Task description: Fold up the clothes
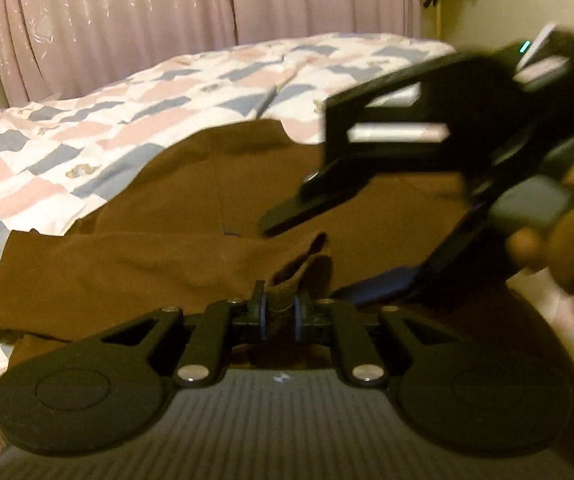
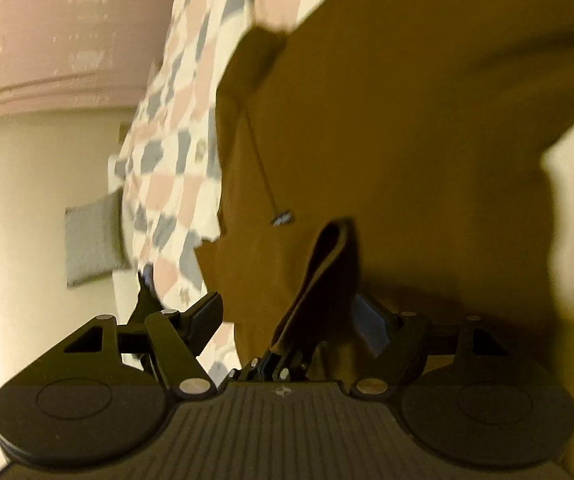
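Left gripper [image 1: 280,314] sits nearest the lens in the left wrist view, jaws closed tight on a bunched fold of the brown garment [image 1: 191,208]. The pinched fabric stands up between the blue-edged pads and runs back to the rest of the cloth. The brown garment lies spread on the patchwork bedspread [image 1: 87,128], pink, blue and white squares, partly folded with a layered edge toward the left. Pink curtain [image 1: 167,20] hangs behind the bed.

Right gripper [image 1: 307,236] comes in from the right side, blurred, held in the person's hand [image 1: 567,248], above the garment. Its fingers are spread apart; one is over the cloth, the other lower, near the left gripper.

Right wrist view is tilted and blurred. Right gripper [image 2: 291,312] jaws are wide open, one finger [image 2: 203,316] at left over the bedspread [image 2: 175,152], the other at right against brown cloth [image 2: 407,140]. A raised fold of it stands between them, with the left gripper [image 2: 277,366] closed on it low in the frame. A grey panel [image 2: 93,236] shows on the cream wall.
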Tool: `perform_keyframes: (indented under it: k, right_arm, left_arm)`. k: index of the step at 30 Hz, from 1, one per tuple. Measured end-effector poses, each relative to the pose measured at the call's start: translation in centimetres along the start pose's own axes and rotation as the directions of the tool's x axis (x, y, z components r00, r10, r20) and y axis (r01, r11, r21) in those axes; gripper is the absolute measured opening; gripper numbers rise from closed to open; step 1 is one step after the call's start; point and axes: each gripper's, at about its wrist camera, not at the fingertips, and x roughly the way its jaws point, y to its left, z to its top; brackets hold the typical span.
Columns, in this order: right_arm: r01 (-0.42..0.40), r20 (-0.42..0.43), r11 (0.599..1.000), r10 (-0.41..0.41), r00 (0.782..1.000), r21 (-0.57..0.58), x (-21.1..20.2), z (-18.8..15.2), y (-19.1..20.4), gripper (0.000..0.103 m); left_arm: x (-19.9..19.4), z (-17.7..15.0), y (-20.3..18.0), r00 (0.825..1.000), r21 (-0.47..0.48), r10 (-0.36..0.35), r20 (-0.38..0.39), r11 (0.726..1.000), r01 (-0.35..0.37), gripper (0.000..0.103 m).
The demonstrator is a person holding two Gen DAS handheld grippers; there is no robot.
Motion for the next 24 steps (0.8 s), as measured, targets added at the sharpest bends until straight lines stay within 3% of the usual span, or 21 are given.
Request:
perform_keyframes:
  k: [3,5,6,10,16,20,24]
  right_arm:
    - [-0.012,-0.025,0.999,0.013,1.000,0.032,2.3,0.2,0.0,0.063]
    - [0.005,-0.011,1.000,-0.005,1.000,0.022,3.2,0.3,0.3,0.031]
    - [0.019,-0.002,1.000,-0.019,1.000,0.013,3.7,0.4,0.4,0.008]
    - [0.086,0.066,0.992,-0.080,0.995,-0.097,2.9,1.5,2.6,0.003]
    - [0.217,0.253,0.929,-0.142,0.957,-0.300,-4.5,4.1,7.6,0.003]
    - [0.345,0.327,0.887,-0.243,0.914,-0.306,-8.1,5.2,7.5,0.003]
    - [0.401,0.358,0.875,-0.294,0.886,-0.273,-8.7,6.1,6.7,0.003]
  left_arm:
    - [-0.4,0.0,0.0,1.000,0.044,-0.005,0.020,0.999,0.004,0.012]
    - [-0.9,0.0,0.4,0.999,0.051,-0.028,0.021,0.998,0.027,0.017]
    - [-1.4,0.0,0.9,0.999,0.044,-0.042,0.024,0.998,0.041,0.017]
    - [-4.3,-0.1,3.9,0.998,0.024,-0.062,0.033,0.998,0.061,0.017]
    - [-5.7,-1.0,11.5,0.999,-0.089,0.025,-0.044,0.996,-0.029,0.016]
    - [-4.7,-1.7,14.0,0.991,-0.084,0.082,-0.102,0.992,-0.090,0.016]
    - [-3.9,-1.6,15.3,0.987,-0.084,0.108,-0.119,0.989,-0.119,0.016]
